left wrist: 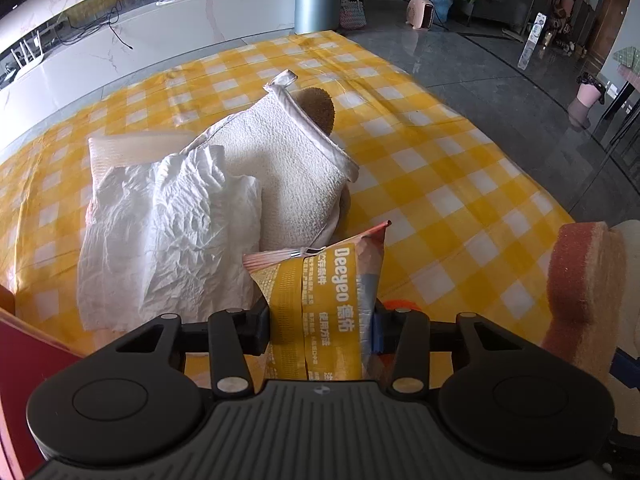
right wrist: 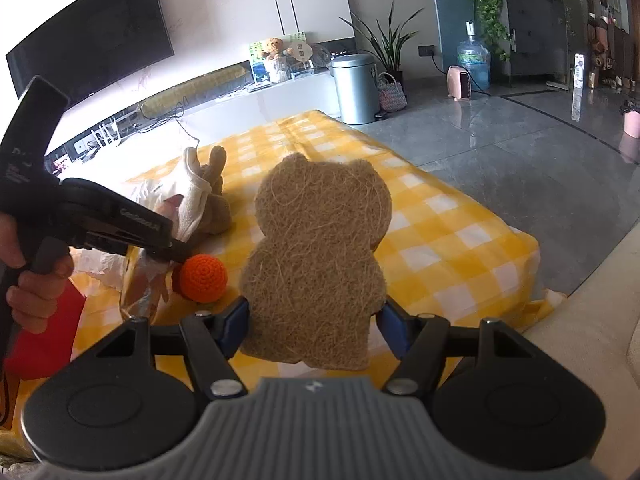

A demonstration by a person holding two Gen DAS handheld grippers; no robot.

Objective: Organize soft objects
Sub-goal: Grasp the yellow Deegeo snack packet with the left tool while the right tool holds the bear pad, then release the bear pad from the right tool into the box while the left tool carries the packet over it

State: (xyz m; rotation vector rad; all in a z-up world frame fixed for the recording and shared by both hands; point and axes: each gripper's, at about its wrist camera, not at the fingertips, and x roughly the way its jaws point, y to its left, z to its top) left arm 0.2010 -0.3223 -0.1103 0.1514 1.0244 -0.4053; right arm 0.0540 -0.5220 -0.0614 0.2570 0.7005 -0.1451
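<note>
While the left gripper (left wrist: 322, 320) pointed down at the near edge of the table (left wrist: 440, 184), its jaws stood about half closed with a yellow wipes packet (left wrist: 320, 300) upright between them, both pads against the packet's sides, so it looked gripped. The packet read "Deeyeo" with Chinese characters beside it, too small to make out further. It seemed light, crinkly and slippery, best pinched across the full body rather than the thin sealed top. Toward the table's middle lay a crumpled white tissue (left wrist: 168, 232), a cream wash mitt (left wrist: 280, 168) and a pink netted sponge (left wrist: 132, 148), all limp things likely to fold when lifted.

From the right wrist, the right gripper (right wrist: 314, 322) stood fairly wide, clamped on the lower edges of a bear-shaped fibre scrubber (right wrist: 316, 256), held up above the table's near-right corner. The scrubber looked light, coarse and springy, stiff enough to stay flat. An orange crochet ball (right wrist: 203, 278) sat by the left gripper's tip; it would squash and roll. No writing on the scrubber was legible.
</note>
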